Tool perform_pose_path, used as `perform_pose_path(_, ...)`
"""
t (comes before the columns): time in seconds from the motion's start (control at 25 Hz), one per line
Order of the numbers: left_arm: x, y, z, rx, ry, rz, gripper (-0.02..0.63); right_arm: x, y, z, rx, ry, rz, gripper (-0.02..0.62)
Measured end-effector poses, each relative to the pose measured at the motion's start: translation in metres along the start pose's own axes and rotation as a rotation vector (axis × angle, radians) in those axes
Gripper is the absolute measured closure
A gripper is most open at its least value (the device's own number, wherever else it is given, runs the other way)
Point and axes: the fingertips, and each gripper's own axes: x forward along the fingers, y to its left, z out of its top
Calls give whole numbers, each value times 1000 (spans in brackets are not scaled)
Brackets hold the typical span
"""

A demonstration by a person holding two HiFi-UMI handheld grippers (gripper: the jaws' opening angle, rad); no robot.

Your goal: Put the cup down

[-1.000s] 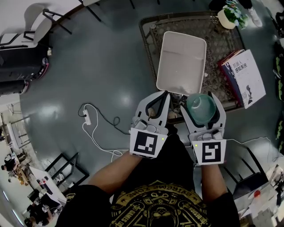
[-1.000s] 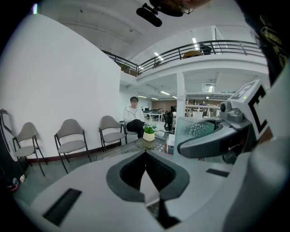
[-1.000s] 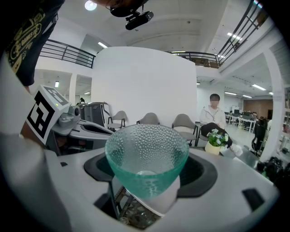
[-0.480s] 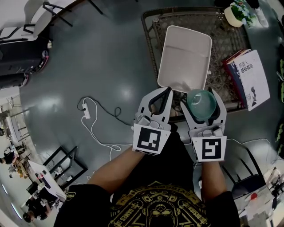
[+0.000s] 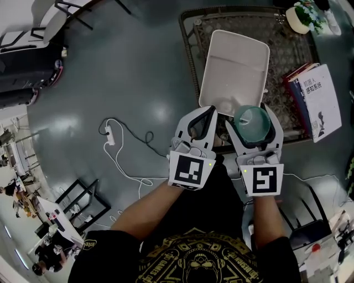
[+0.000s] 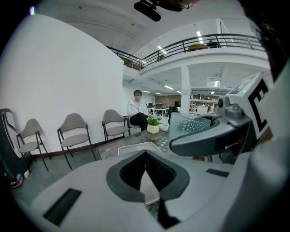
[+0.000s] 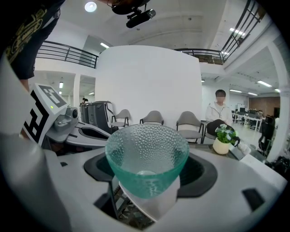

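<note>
Head view: right tongs (image 5: 252, 117) clamp teal dimpled glass cup (image 7: 146, 158) over white rectangular tray's (image 5: 235, 61) near corner, on woven surface (image 5: 191, 50). Left tongs (image 5: 206, 110) tips together, empty, beside tray. Books (image 5: 318, 99) right of tray.

Count: one cup (image 5: 251, 122), one tray (image 5: 235, 63), one table (image 5: 191, 38), one potted plant (image 5: 304, 16), two books (image 5: 319, 99), one power strip (image 5: 110, 135).

cup (image 7: 146, 159) | teal dimpled glass | upright | between right claw jaws
</note>
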Motion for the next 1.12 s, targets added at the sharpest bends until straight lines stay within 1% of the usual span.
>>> perform_pose_path(0.16,7,2,-3,1,8,3,617,7,-1,-1,4,-9,4,210)
perform_pose_path(0.48,15,7,-17,-4,37,15,617,16,-5,-13,12,9,6,210)
perform_pose_path(0.84,27,12,-32,-6,59,30,618,29,-9,-22,16,-3,9,210)
perform_pose_path(1.12,32,15,-41,-10,74,38,617,36,-10,-34,14,13,13,210)
